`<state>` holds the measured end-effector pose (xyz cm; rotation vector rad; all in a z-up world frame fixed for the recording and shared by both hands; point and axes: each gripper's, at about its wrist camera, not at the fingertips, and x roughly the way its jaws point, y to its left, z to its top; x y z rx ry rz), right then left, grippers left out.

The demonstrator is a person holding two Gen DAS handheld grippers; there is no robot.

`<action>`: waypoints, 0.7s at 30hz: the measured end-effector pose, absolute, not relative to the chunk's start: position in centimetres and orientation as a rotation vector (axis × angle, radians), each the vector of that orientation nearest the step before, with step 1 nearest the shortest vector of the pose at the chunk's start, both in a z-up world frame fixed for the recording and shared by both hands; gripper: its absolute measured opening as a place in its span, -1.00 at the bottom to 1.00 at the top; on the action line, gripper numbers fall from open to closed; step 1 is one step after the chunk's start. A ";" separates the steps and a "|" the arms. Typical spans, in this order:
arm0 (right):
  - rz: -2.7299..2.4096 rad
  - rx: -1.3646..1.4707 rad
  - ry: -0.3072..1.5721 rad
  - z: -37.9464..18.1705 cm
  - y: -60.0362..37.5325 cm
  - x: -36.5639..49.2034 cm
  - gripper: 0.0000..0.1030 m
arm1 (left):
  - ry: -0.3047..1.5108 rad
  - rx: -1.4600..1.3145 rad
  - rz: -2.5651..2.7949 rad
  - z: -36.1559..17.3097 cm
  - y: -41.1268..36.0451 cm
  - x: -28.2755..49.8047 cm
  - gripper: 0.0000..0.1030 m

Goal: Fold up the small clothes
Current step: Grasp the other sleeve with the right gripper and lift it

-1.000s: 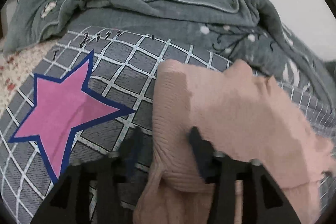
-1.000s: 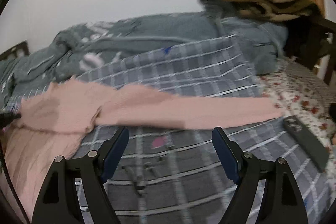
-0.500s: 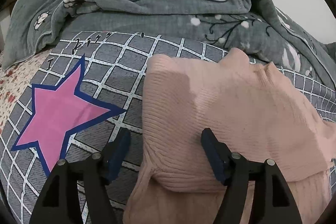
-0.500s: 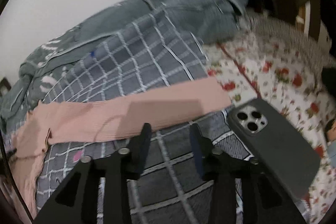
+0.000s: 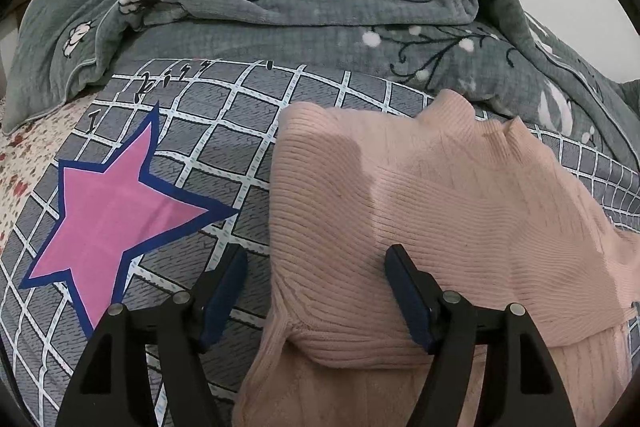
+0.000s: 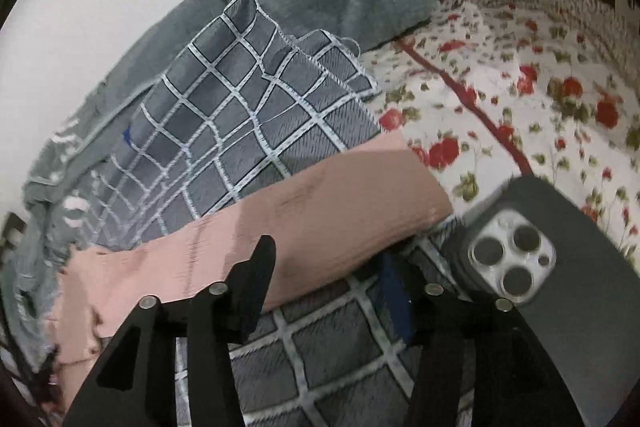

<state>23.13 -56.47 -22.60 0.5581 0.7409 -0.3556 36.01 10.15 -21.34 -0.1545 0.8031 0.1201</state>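
A pink ribbed sweater [image 5: 420,211] lies on a grey checked cloth [image 5: 224,131], one side folded in over its body. My left gripper [image 5: 316,259] hovers open over the near folded edge, with the fold between its fingers and no pad pressing. In the right wrist view the sweater's long pink sleeve [image 6: 304,219] stretches across the checked cloth [image 6: 248,115] and ends in a cuff near the floral sheet. My right gripper [image 6: 326,259] sits low at that cuff end. Its jaws are closing with the sleeve's lower edge between them, but a wide gap still shows.
A pink star [image 5: 108,215] is printed on the cloth left of the sweater. A rumpled grey-green quilt [image 5: 320,19] banks up behind. A phone in a dark case [image 6: 536,279] lies right beside my right gripper's right finger. The floral sheet [image 6: 540,99] spreads beyond.
My left gripper's fingers spread wider off the sweater's fold and it stayed in place. My right gripper slid right along the sleeve to the cuff by the phone, rolled, and narrowed.
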 end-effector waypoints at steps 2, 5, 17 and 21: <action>-0.367 0.501 0.746 -22.1 -55.6 23.7 -0.88 | 0.801 -0.164 0.116 -21.3 10.3 36.0 0.37; -0.404 0.416 0.679 -20.0 -54.2 23.2 -0.89 | 0.802 -0.190 0.093 -21.1 10.6 35.8 0.44; -0.328 0.011 0.378 -3.5 -35.1 23.1 -0.89 | 0.747 -0.250 0.079 -19.5 17.6 31.5 0.48; -0.201 -0.044 0.355 -1.4 -24.9 25.2 -0.89 | 0.724 -0.338 0.111 -19.6 22.3 29.5 0.50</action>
